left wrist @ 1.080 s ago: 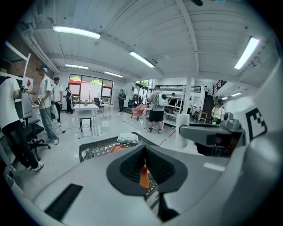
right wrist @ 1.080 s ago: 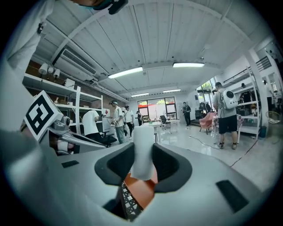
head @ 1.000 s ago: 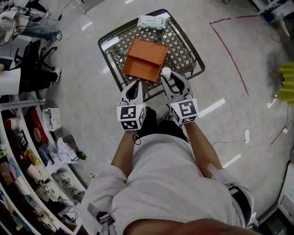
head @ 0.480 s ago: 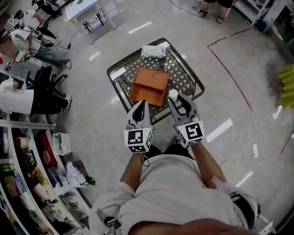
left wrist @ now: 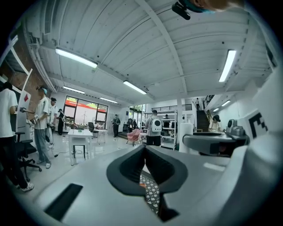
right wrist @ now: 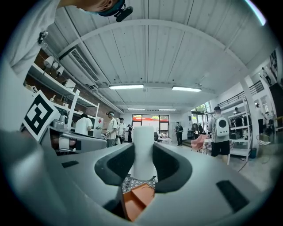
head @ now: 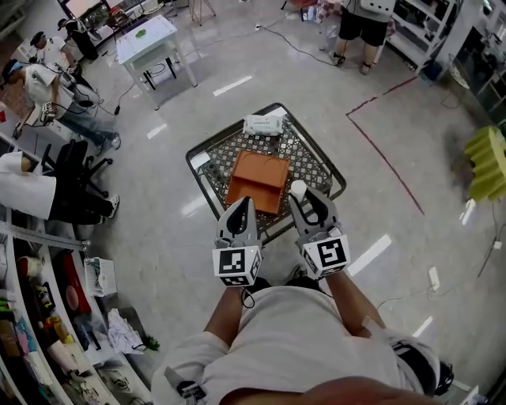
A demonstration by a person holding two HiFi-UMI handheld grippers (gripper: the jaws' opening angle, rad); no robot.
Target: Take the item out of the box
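Note:
An orange box (head: pixel 257 180) lies open on the metal mesh table (head: pixel 319 162). My right gripper (head: pixel 299 194) is shut on a white cylinder-shaped item (head: pixel 298 188), held upright just off the box's right front corner, above the table's near edge. In the right gripper view the white item (right wrist: pixel 143 150) stands between the dark pads (right wrist: pixel 116 164), with the orange box (right wrist: pixel 138 199) below. My left gripper (head: pixel 241 205) hovers over the box's near edge. Its jaws meet at the tips with nothing between them, as the left gripper (left wrist: pixel 144 148) also shows in its own view.
A white packet (head: pixel 263 124) lies at the table's far edge, and a small white card (head: pixel 201 160) at its left. Shelves (head: pixel 32 316) and seated people (head: pixel 35 190) are at the left. A white table (head: pixel 150 39) and a standing person (head: pixel 360 24) are further off. A red floor line (head: pixel 383 154) runs at the right.
The head view has drawn up and back, so the table looks smaller and more of the room shows. Both grippers keep their places over the box's near edge, the white item still gripped.

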